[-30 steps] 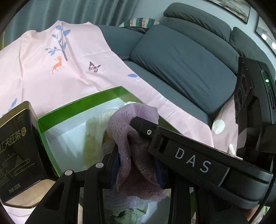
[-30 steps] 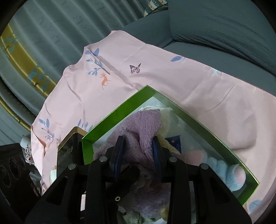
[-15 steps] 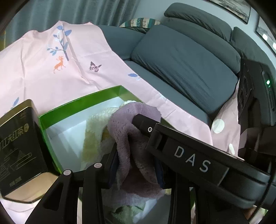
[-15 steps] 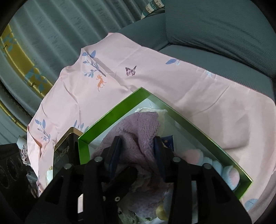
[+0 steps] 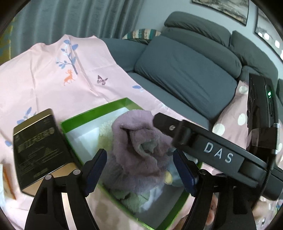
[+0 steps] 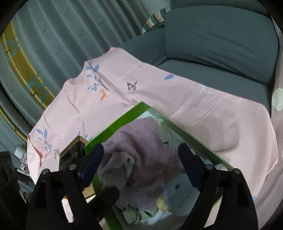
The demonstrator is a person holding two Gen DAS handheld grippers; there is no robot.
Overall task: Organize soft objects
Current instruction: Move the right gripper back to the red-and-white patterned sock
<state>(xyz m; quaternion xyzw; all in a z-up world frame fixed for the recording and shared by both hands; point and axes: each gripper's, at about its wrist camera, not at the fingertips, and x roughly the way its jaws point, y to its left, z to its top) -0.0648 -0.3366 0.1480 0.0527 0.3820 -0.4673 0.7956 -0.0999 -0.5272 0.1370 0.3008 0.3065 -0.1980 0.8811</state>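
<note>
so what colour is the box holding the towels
Bright green cardboard box, white inside; clearest in the right wrist view.

A home living room is shown. A large dark grey upholstered sofa (image 5: pixel 187 74) with plump back cushions is seen, with a striped throw pillow (image 5: pixel 141 34) tucked in its corner. Long grey-green pleated curtains (image 6: pixel 67 35) are hung behind it, and framed pictures (image 5: pixel 222 7) are mounted on the pale wall. A pink printed cotton sheet (image 6: pixel 176 99) with deer and butterfly motifs is spread over the seat.
</note>
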